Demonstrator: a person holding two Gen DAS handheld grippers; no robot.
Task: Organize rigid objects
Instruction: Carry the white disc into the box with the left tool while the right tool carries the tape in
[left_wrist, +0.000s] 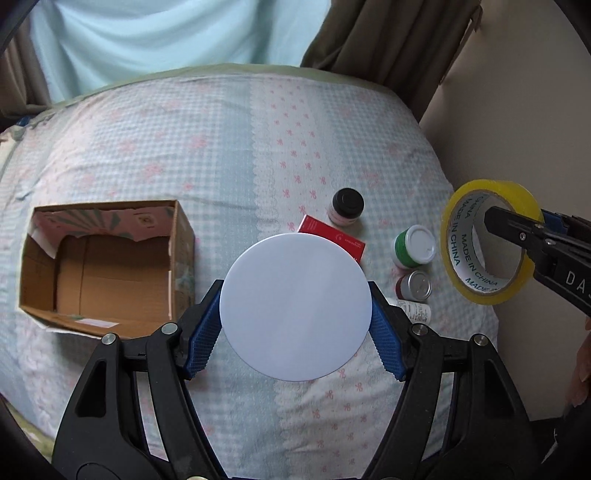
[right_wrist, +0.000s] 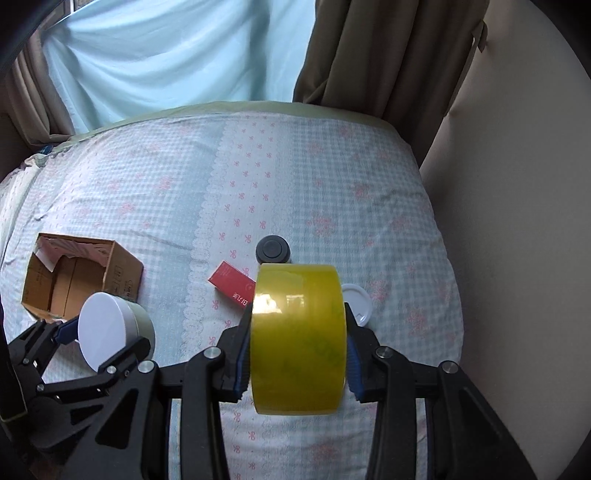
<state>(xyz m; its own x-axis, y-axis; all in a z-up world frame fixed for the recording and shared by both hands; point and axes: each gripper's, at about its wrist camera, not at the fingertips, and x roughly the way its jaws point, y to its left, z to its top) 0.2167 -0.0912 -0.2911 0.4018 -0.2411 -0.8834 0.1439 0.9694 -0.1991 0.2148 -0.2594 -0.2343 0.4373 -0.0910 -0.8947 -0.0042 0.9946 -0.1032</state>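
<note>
My left gripper (left_wrist: 295, 325) is shut on a round white container (left_wrist: 295, 306), held above the bed; it also shows in the right wrist view (right_wrist: 107, 328). My right gripper (right_wrist: 295, 347) is shut on a yellow tape roll (right_wrist: 298, 339), which shows at the right in the left wrist view (left_wrist: 489, 242). An open cardboard box (left_wrist: 99, 266) sits on the bed to the left, also in the right wrist view (right_wrist: 74, 280).
On the patterned bedsheet (left_wrist: 184, 147) lie a red box (left_wrist: 332, 240), a black-lidded jar (left_wrist: 347, 206), a green jar with a white lid (left_wrist: 413, 245), a small can (left_wrist: 415, 286) and a white tube (left_wrist: 415, 310). A wall and brown curtain stand at the right.
</note>
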